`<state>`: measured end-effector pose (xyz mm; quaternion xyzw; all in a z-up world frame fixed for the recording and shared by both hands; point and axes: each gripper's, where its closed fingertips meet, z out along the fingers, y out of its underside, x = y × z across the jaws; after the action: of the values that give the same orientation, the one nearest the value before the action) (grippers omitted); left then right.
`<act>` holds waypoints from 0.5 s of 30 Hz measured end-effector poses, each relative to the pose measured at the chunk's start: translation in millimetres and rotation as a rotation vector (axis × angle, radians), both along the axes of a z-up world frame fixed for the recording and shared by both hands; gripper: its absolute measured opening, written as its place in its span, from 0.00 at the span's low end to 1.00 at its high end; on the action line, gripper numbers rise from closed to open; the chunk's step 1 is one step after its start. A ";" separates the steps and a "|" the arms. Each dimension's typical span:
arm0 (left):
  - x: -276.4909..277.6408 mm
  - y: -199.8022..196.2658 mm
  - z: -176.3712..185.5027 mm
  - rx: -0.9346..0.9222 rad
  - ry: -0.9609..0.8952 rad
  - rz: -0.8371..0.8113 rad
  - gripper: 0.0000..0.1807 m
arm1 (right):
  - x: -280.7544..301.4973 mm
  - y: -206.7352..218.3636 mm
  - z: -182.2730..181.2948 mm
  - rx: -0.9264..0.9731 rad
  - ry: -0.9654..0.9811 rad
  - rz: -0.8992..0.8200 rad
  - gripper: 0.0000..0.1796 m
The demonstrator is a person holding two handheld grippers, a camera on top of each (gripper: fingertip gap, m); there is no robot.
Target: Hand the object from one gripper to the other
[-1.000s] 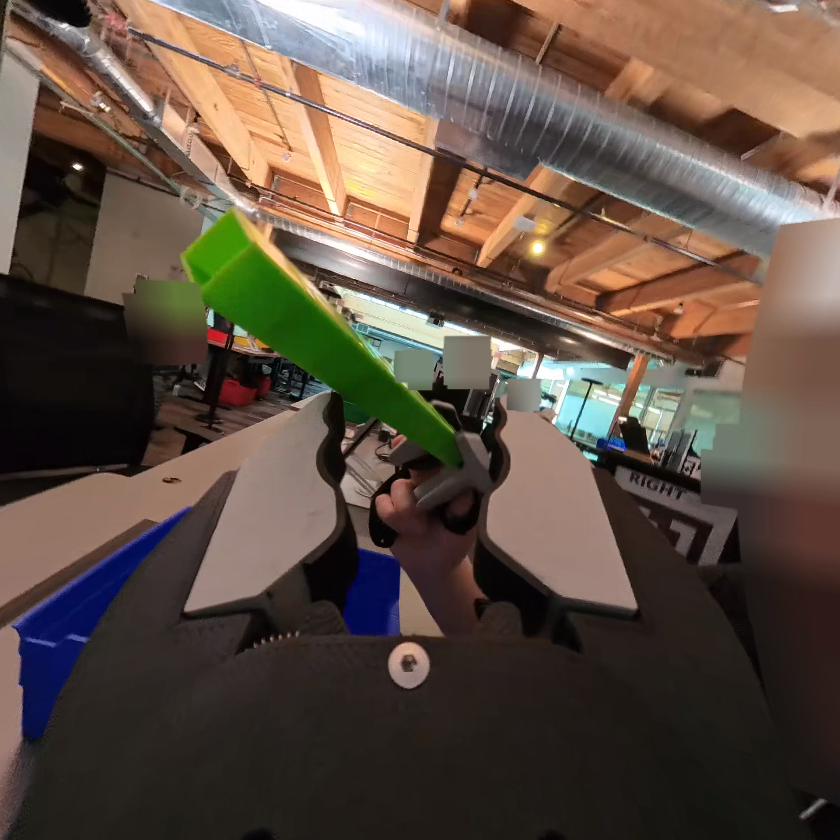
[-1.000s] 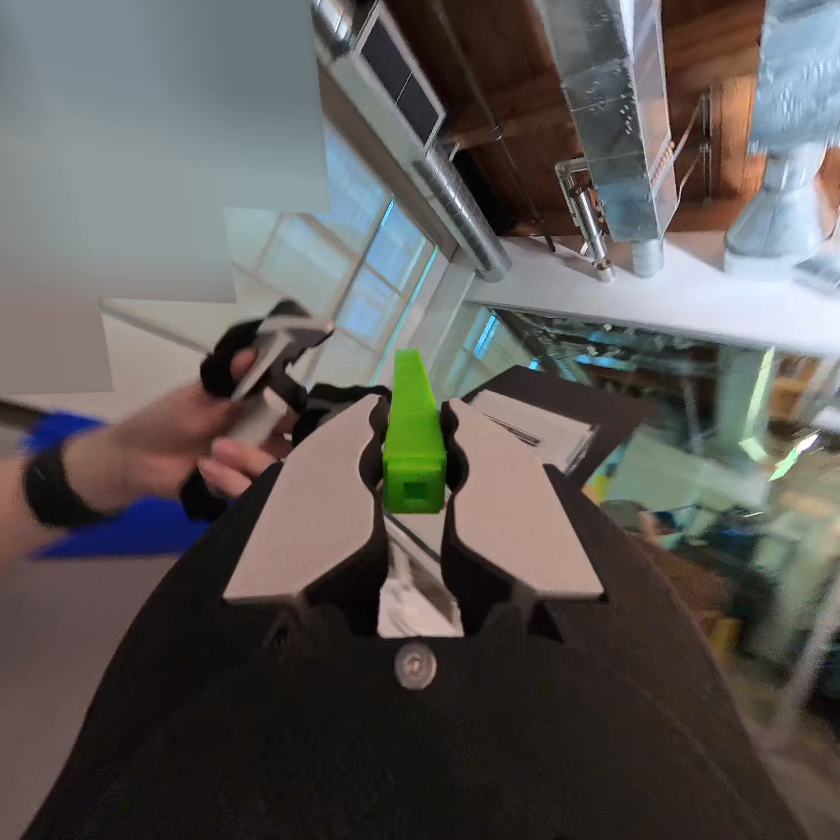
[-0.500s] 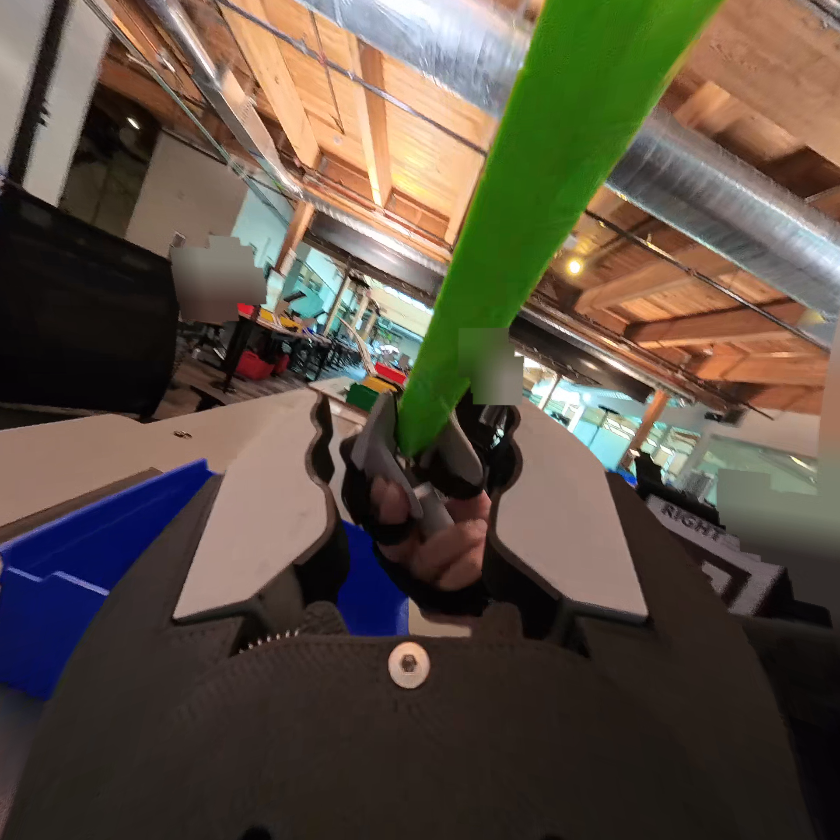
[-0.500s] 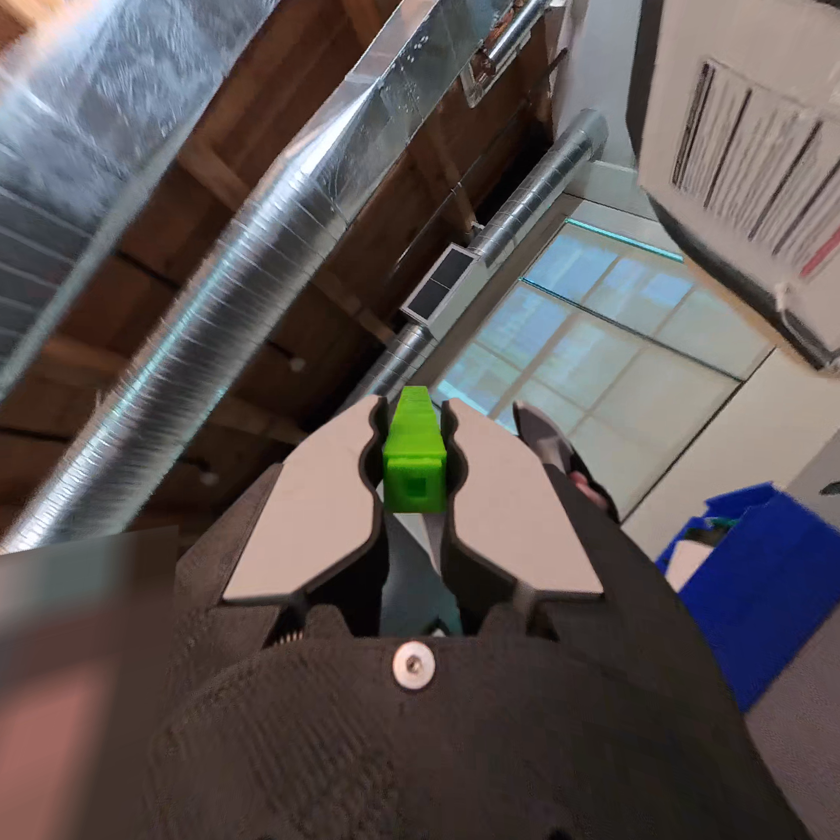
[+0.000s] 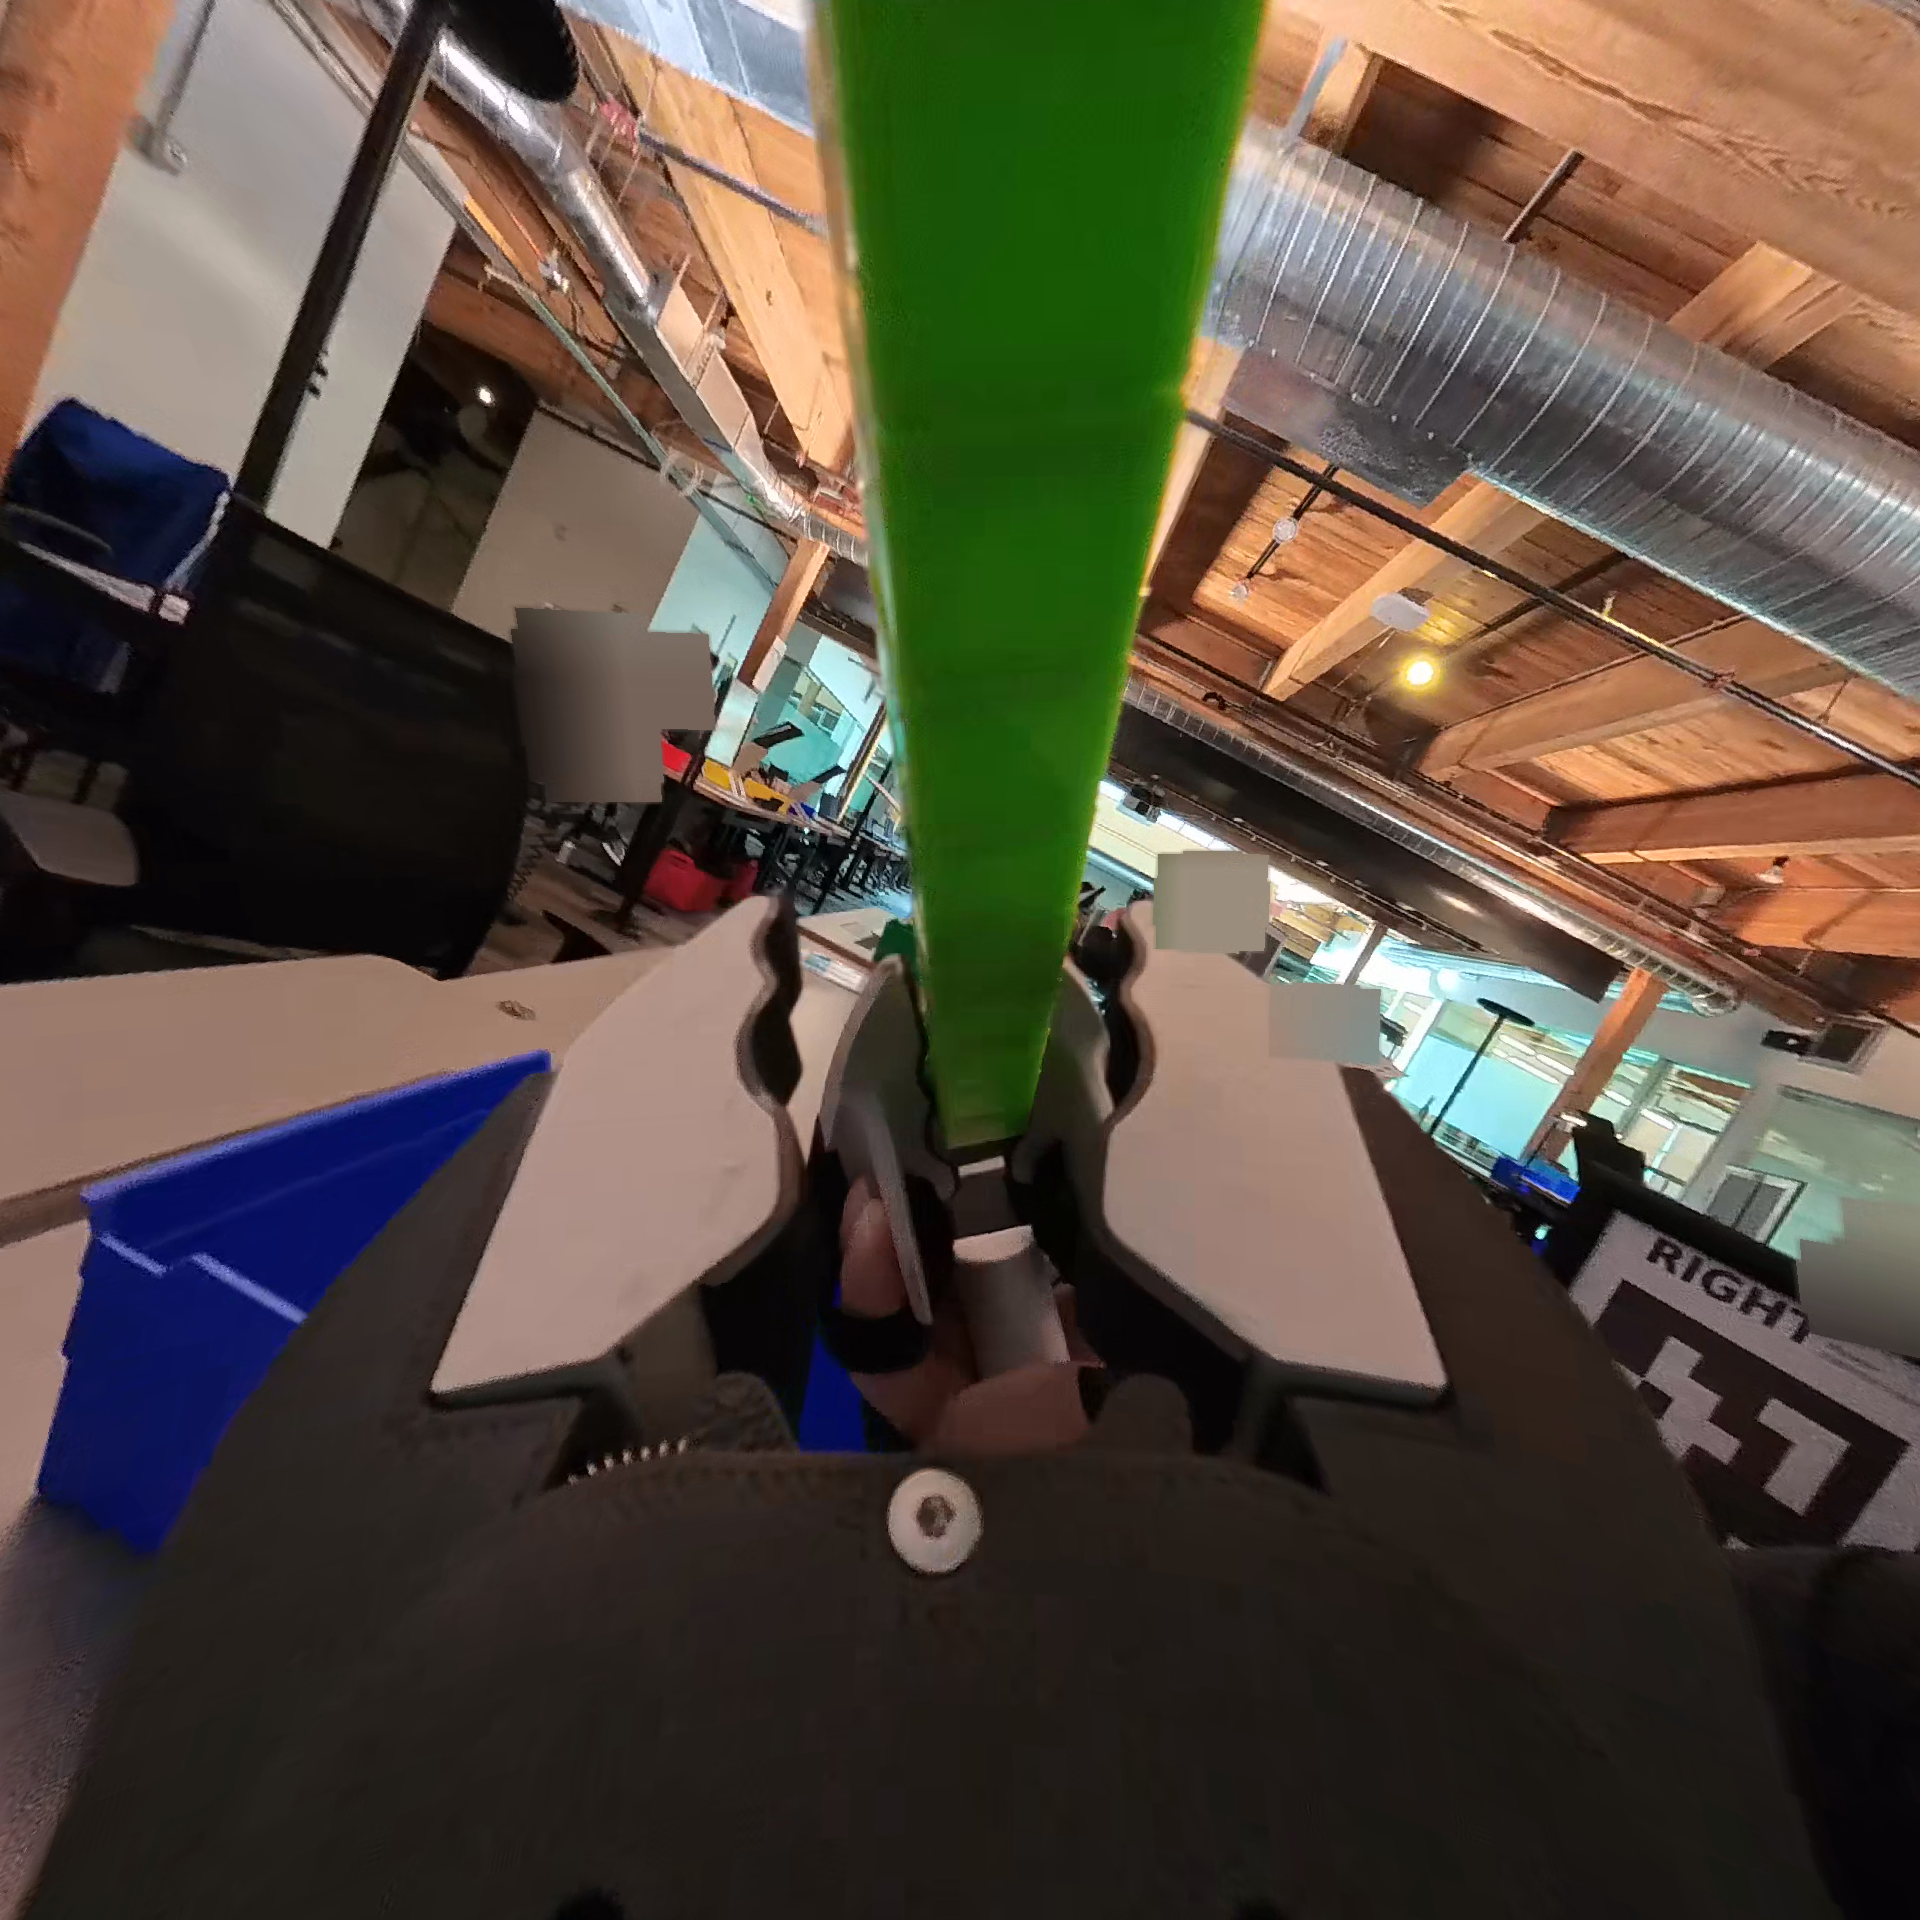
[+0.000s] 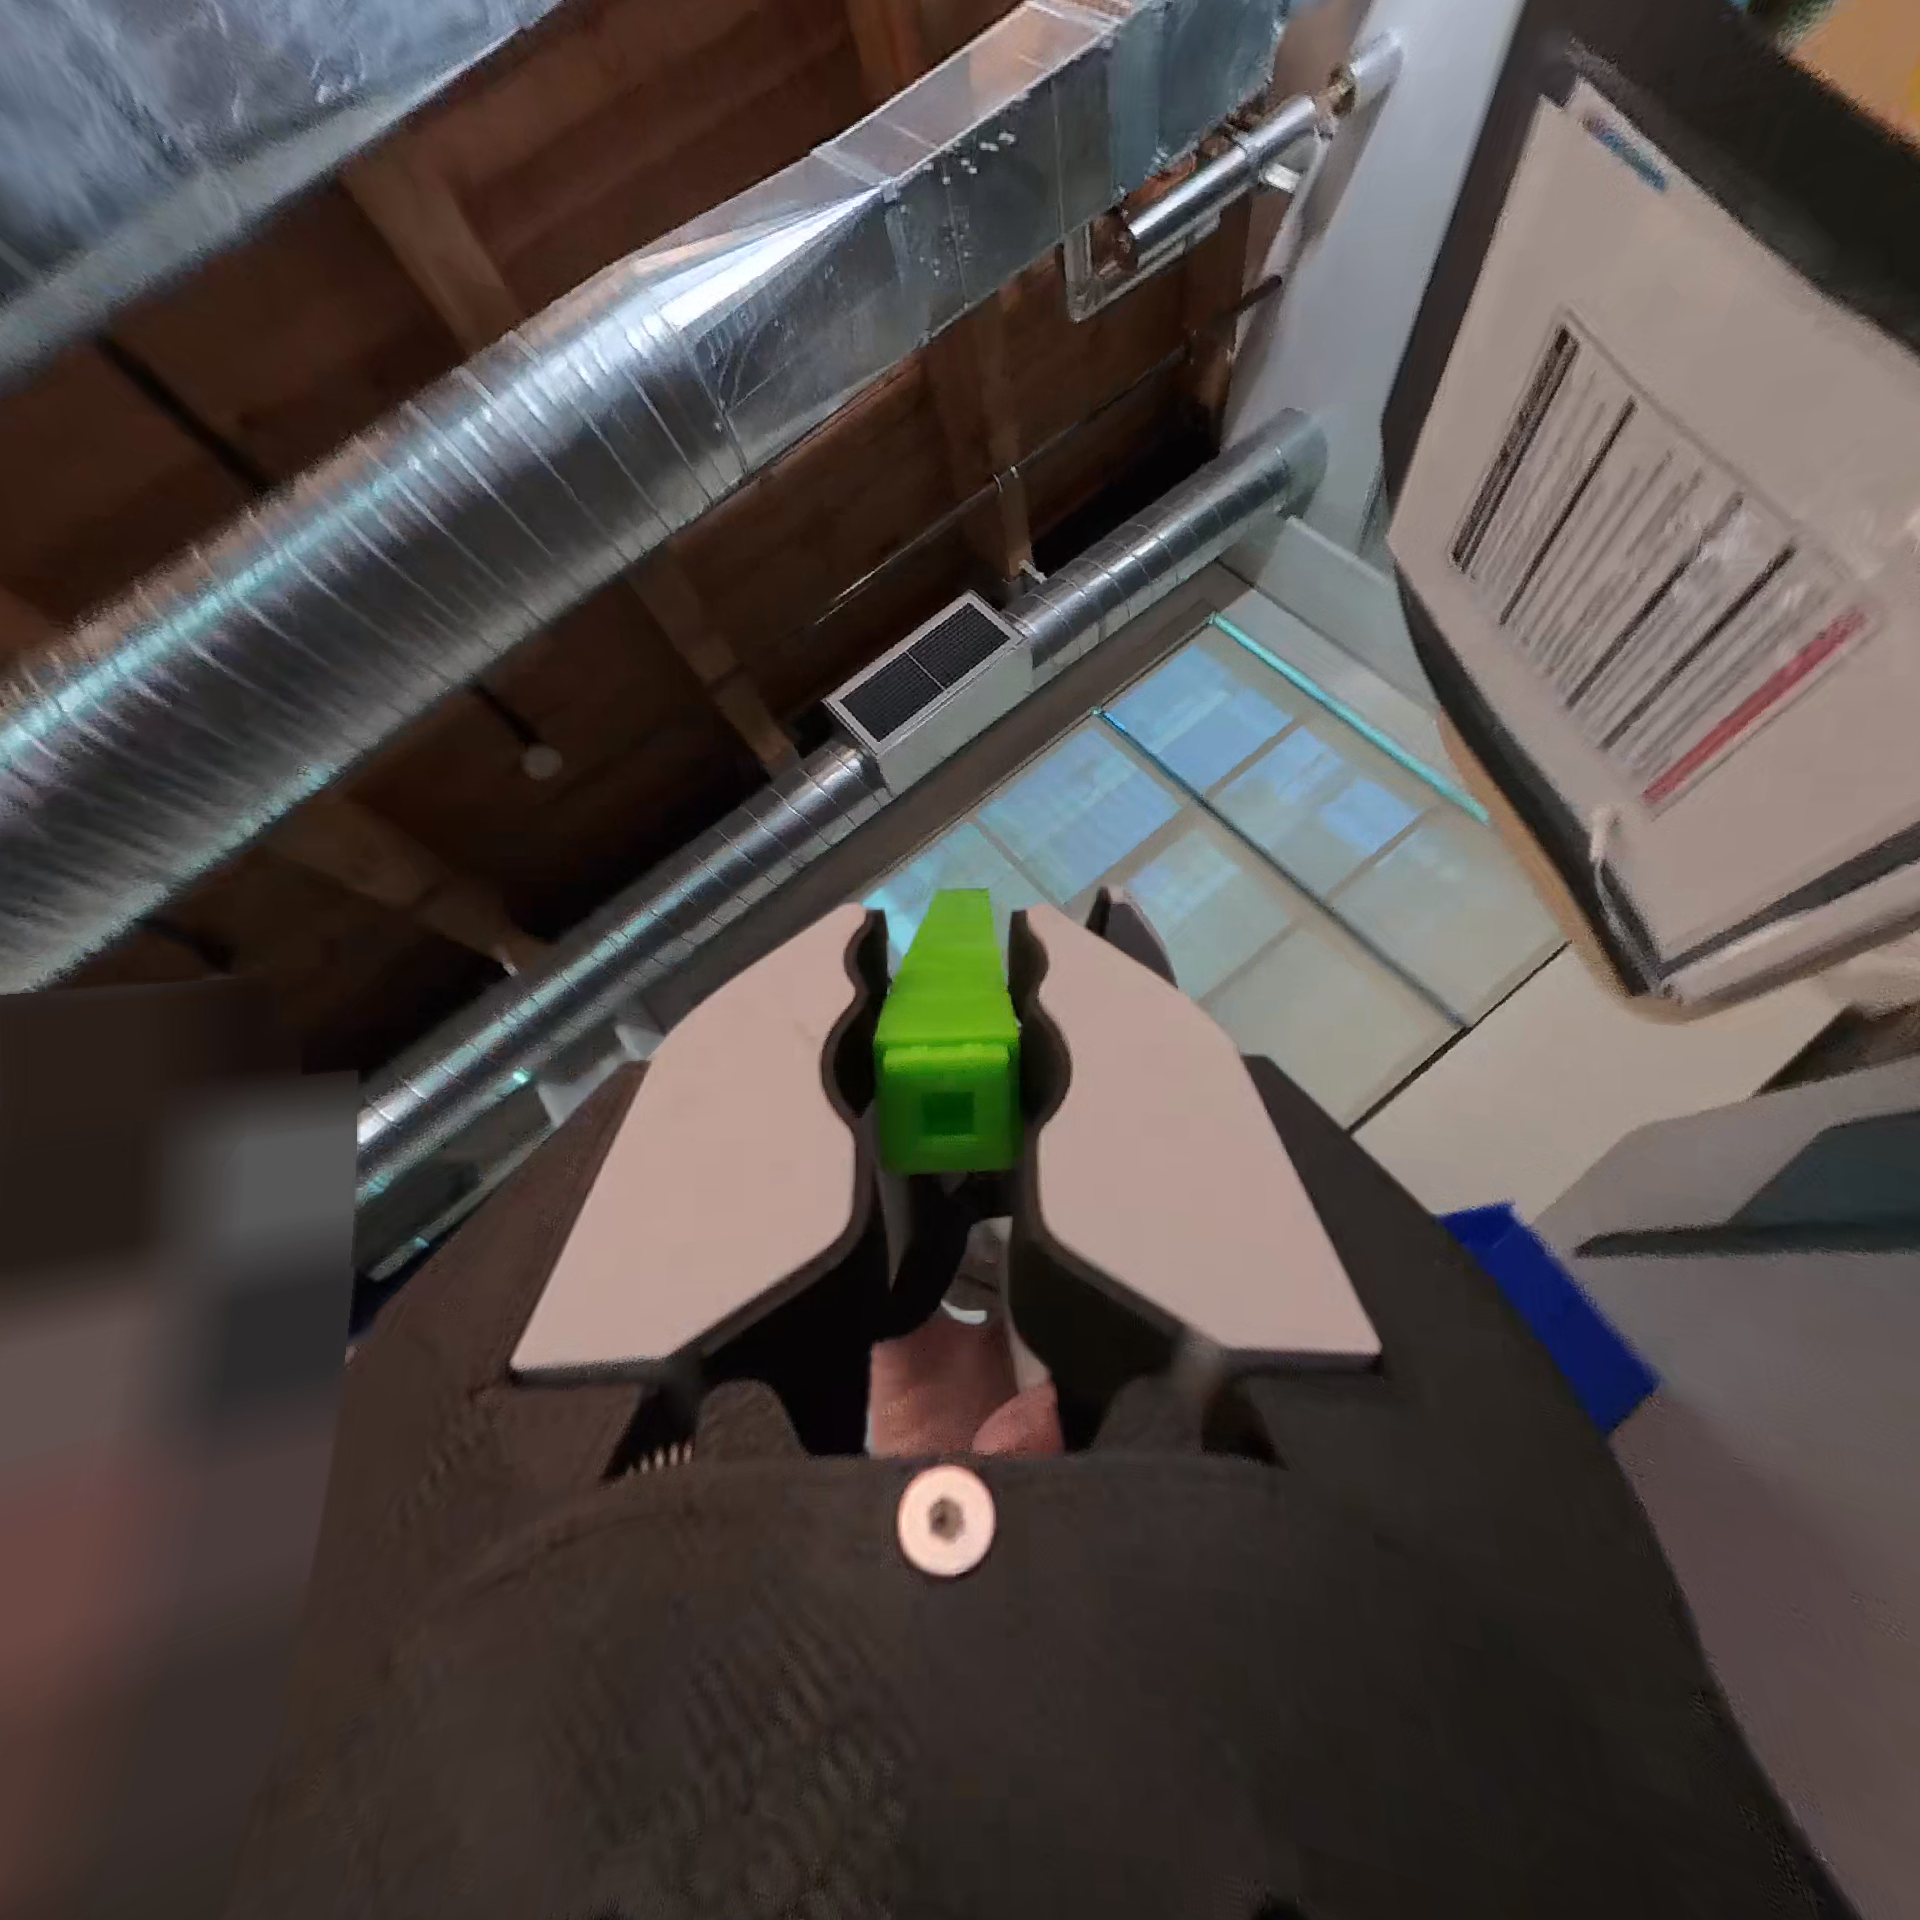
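The right tool (image 6: 948, 1023) is clamped on the near end of the green bar (image 5: 1013, 582), which runs up toward 12 o'clock in the left wrist view. The left tool (image 5: 961, 1023) is spread apart, seemingly straddling the bar. The handover is mid-way: next, the left must close before the right releases.

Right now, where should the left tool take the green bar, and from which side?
Grip the green bar on its free shaft just above the right tool, which is shut on its lower end. Come head-on: the left tool is open, fingers either side of the bar's flat, straight faces. Likely a clean pinch.
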<state>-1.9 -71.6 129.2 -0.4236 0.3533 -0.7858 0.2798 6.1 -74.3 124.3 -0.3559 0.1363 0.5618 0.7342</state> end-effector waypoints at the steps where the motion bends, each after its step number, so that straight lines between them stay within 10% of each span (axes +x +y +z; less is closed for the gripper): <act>1: -0.5 -1.2 -0.2 -0.015 -0.002 -0.021 0.29 | -1.8 -1.6 2.5 0.018 -0.041 -0.025 0.13; 3: -7.4 -4.8 6.1 -0.030 -0.057 -0.085 0.12 | -8.3 -0.1 4.2 0.006 -0.136 -0.058 0.13; 8: -15.4 13.1 14.2 0.080 -0.050 -0.007 0.12 | 6.3 -0.4 10.9 -0.049 -0.413 -0.392 0.32; 15: -16.4 54.7 -6.7 0.586 0.231 0.338 0.12 | -1.6 -15.0 35.2 -0.084 -1.104 -0.891 0.33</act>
<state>-18.3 -16.8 122.5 -0.4638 0.5178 -0.5407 0.4737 4.5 -89.3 159.5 -0.5271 -0.1015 -0.0602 0.8415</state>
